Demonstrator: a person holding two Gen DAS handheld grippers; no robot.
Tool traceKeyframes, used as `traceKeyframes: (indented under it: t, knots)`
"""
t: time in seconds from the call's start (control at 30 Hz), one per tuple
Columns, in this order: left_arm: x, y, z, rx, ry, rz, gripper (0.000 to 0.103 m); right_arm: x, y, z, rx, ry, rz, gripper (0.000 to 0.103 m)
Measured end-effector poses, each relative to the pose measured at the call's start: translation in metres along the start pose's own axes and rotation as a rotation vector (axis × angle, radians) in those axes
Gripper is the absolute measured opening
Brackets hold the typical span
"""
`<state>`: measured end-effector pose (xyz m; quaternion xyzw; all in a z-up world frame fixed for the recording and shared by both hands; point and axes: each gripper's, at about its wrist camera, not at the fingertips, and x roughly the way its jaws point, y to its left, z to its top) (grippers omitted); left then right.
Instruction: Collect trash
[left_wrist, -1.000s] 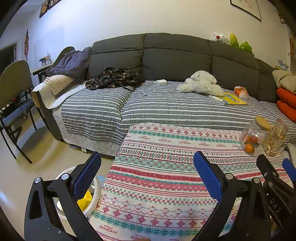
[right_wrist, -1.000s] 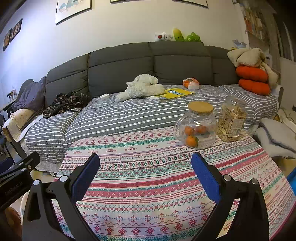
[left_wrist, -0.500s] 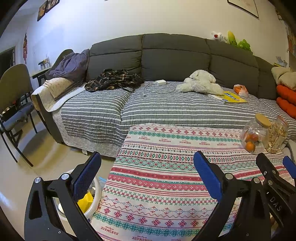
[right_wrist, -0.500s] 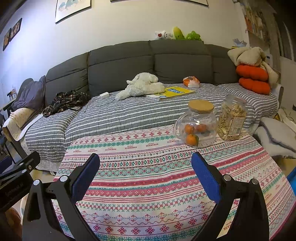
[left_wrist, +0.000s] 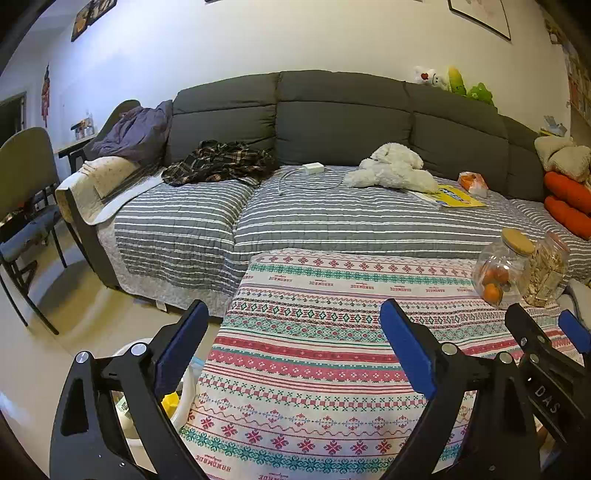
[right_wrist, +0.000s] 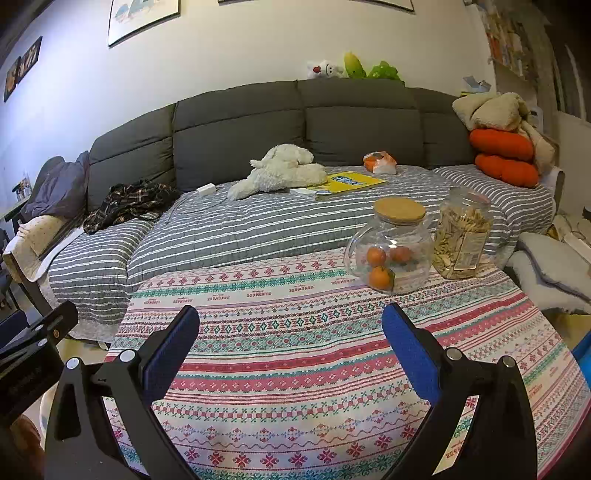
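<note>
My left gripper (left_wrist: 293, 306) hovers over the near left part of the table with the patterned cloth (left_wrist: 314, 280). Its jaws are closing and nothing is between them. Below its left finger, on the floor by the table's edge, a white bin (left_wrist: 185, 384) holds a yellow scrap (left_wrist: 170, 400). Held wide over the same cloth (right_wrist: 295, 280), my right gripper (right_wrist: 291, 311) is open and empty. An orange snack bag (right_wrist: 380, 162) lies on the sofa seat, far from both grippers.
Two glass jars stand at the table's far right, one with oranges (right_wrist: 388, 251) and one with snacks (right_wrist: 463, 236). The grey sofa (left_wrist: 332, 221) behind carries a white plush toy (left_wrist: 391, 170), a yellow booklet (left_wrist: 458, 195), a plaid garment (left_wrist: 218, 162) and a charger. A chair (left_wrist: 26, 192) stands at the left.
The left gripper's jaws have come slightly closer together. Both hands stay where they were and nothing else has moved.
</note>
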<state>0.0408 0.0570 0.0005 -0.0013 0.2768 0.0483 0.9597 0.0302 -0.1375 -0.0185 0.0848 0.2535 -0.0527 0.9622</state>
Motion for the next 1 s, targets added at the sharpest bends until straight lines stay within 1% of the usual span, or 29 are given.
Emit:
traceKeyframes:
  t: [0.47,0.63,0.77,1.0]
  knots:
    - [0.0,-0.0025,-0.0003,0.007,0.003,-0.021,0.089,-0.0003,-0.0022,0.0012,0.01,-0.006,-0.016,0.096]
    - [0.0003,-0.004,-0.0005,0.007,0.012,-0.034,0.092,-0.0003,-0.0017,0.0013,0.011,-0.006,-0.017,0.096]
    - [0.0004,-0.0035,0.0003,0.0,0.014,-0.03,0.096,-0.001,-0.0015,0.0014,0.013,-0.007,-0.018,0.096]
    - [0.0026,0.0,0.0002,-0.017,0.031,-0.03,0.096,-0.0016,-0.001,0.0014,0.013,-0.007,-0.019,0.096]
